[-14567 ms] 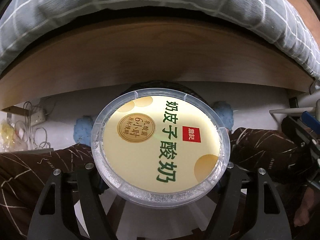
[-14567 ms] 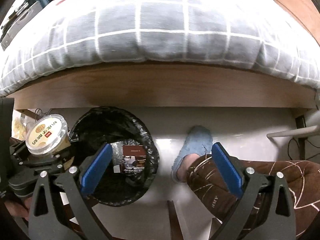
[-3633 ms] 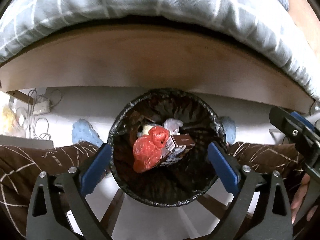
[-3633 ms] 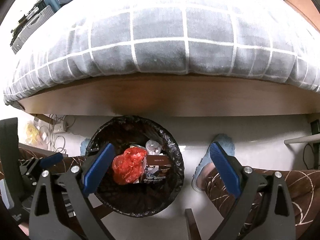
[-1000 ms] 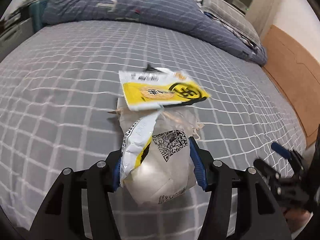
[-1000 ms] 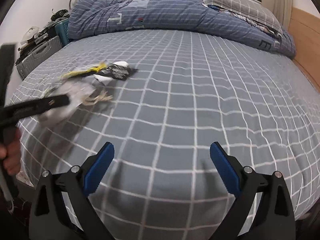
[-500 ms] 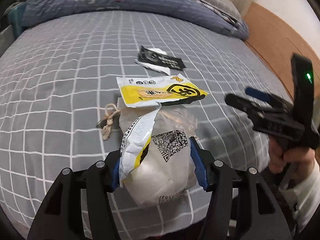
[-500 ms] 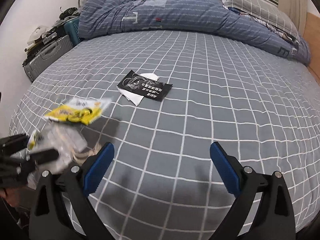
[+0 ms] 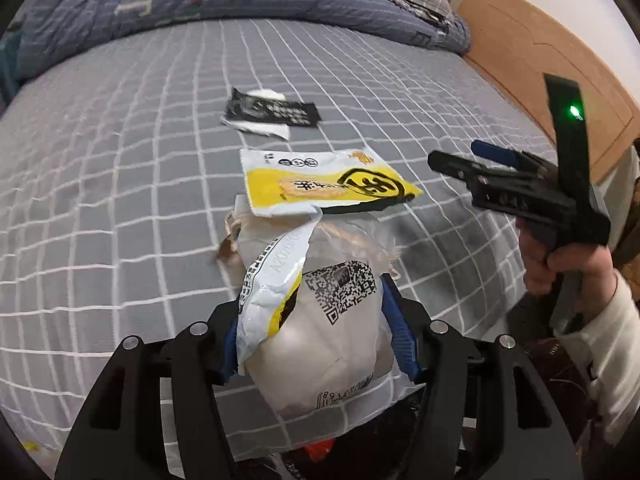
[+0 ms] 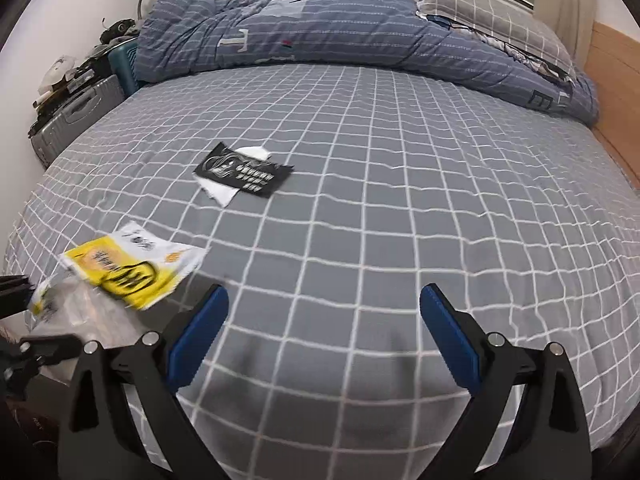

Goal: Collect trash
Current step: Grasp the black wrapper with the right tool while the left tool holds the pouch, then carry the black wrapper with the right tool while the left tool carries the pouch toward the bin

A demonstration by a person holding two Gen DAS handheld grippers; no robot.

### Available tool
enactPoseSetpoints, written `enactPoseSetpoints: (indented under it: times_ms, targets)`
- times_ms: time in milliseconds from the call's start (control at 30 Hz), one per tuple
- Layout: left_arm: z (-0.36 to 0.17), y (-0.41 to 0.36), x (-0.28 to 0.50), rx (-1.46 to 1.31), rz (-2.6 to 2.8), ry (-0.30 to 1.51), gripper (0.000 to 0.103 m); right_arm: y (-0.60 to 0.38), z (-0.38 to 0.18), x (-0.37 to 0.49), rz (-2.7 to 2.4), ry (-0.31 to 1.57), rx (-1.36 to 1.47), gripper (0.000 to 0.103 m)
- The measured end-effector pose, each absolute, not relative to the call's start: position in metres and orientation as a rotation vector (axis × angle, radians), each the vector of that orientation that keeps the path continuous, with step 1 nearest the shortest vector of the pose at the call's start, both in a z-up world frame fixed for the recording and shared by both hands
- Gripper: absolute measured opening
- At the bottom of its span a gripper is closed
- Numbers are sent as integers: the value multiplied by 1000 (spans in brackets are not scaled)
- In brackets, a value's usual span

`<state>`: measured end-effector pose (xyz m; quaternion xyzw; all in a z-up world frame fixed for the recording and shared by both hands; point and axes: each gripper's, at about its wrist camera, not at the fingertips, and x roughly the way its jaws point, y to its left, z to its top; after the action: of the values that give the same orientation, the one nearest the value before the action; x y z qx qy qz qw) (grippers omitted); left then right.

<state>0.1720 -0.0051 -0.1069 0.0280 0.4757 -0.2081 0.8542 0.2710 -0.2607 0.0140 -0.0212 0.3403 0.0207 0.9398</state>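
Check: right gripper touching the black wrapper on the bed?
Apart. The right wrist view shows the open right gripper with a wide stretch of bare checked bedsheet between its fingertips and the black wrapper, which lies flat farther up the bed.

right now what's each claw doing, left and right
Left claw: closed on the white plastic bag.
Right claw: open, holding nothing, above the bed.

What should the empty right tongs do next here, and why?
Probably reach forward-left for the yellow wrapper: the right tongs hang open and empty over the bed, the left tongs are shut on the white bag, and the yellow wrapper lies nearer than the black wrapper.
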Motion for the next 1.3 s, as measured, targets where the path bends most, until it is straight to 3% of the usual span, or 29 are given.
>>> enactPoseSetpoints:
  times_ms: [333, 600, 700, 767, 967, 1000, 1200, 1267, 1300]
  targets:
    - [-118, 52, 199, 21, -220, 962, 59, -236, 18, 361, 116, 748, -25, 92]
    - [-139, 71, 213, -35, -234, 984, 60, -211, -5, 438, 176, 861, 81, 81]
    - [-147, 78, 217, -71, -228, 1006, 68, -202, -12, 453, 196, 892, 111, 71]
    - [-149, 81, 217, -84, -198, 1016, 85, -199, -15, 457, 199, 900, 119, 57]
    - [-147, 82, 215, -83, -146, 1038, 92, -191, -15, 455, 215, 897, 109, 11]
    - [-146, 80, 213, -77, -139, 1044, 92, -191, -13, 454, 225, 893, 111, 10]
    - [-148, 77, 206, -66, -106, 1069, 88, -196, -4, 438, 274, 857, 116, 1]
    - [-148, 73, 208, -62, -129, 1083, 63, -197, 0, 432, 285, 845, 113, 1]
    - [-147, 68, 206, -43, -131, 1091, 61, -199, 2, 428, 292, 838, 119, 1]
